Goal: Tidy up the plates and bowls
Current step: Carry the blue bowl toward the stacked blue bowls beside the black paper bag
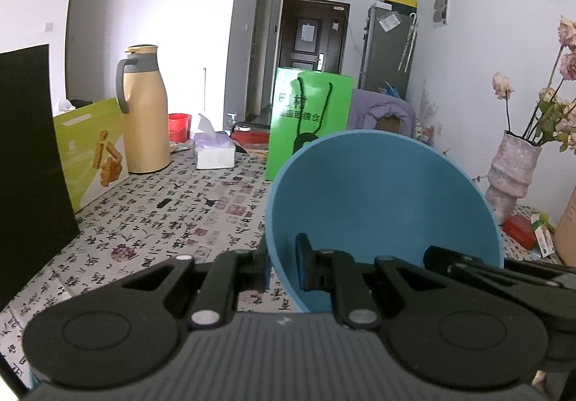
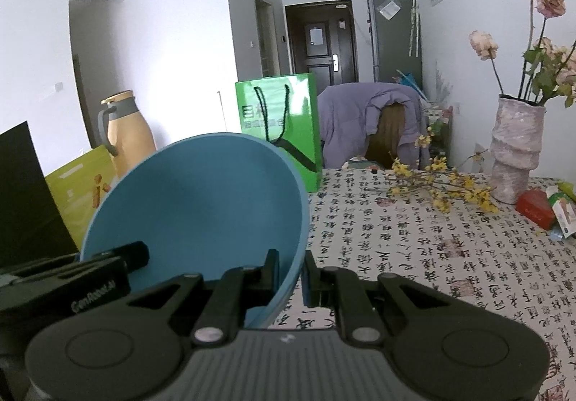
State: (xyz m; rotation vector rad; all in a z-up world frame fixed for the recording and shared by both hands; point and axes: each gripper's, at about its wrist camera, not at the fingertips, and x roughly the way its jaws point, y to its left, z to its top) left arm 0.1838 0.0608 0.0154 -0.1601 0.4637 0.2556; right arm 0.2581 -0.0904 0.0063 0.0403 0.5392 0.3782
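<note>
Here, left tool (image 1: 284,266) and right tool (image 2: 291,273) both pinching blue bowl (image 1: 381,199) rim; "GenRobot.AI" partly readable on left tool.

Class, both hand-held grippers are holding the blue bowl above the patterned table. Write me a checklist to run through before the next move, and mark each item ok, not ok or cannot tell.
1. Left hand-held gripper shut on the blue bowl rim: ok.
2. Right hand-held gripper shut on the opposite rim: ok.
3. Bowl empty, nothing to spill: ok.
4. Bowl level: not ok, it tilts with its opening towards the cameras.
5. Bare tablecloth ahead on the right for setting down: ok.
6. Other plates or bowls to stack with: cannot tell, none in view.
</note>
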